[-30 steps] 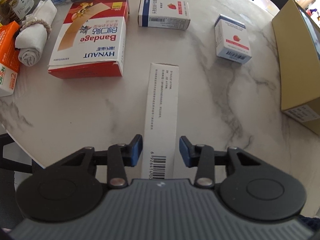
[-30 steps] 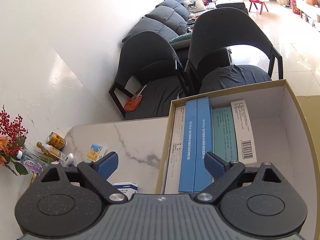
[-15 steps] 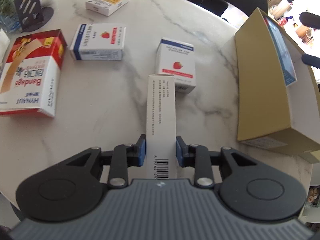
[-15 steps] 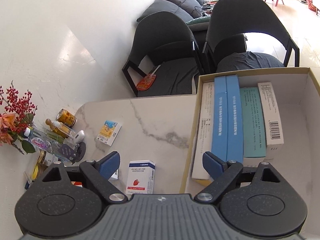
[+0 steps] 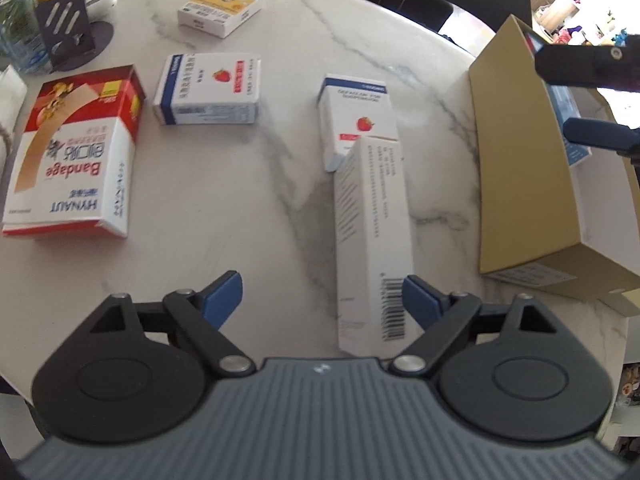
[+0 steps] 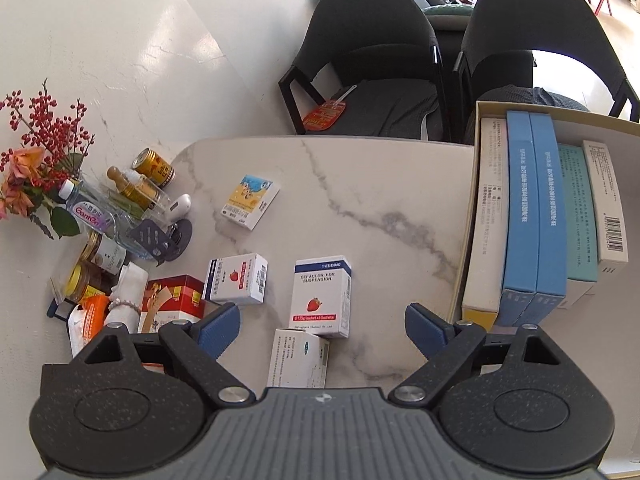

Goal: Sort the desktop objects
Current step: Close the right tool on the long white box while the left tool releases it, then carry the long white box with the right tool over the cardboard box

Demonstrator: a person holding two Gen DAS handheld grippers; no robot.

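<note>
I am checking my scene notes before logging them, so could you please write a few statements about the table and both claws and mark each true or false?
1. The left claw is open, with the long white box lying between its fingers, by the right one. True.
2. The right claw is clamped on a blue box. False: it is open and holds nothing.
3. The cardboard box holds several slim boxes standing side by side. True.
4. The red and white bandage box is inside the cardboard box. False: it lies on the marble table.
5. The long white box's far end overlaps the strawberry box. True.
</note>
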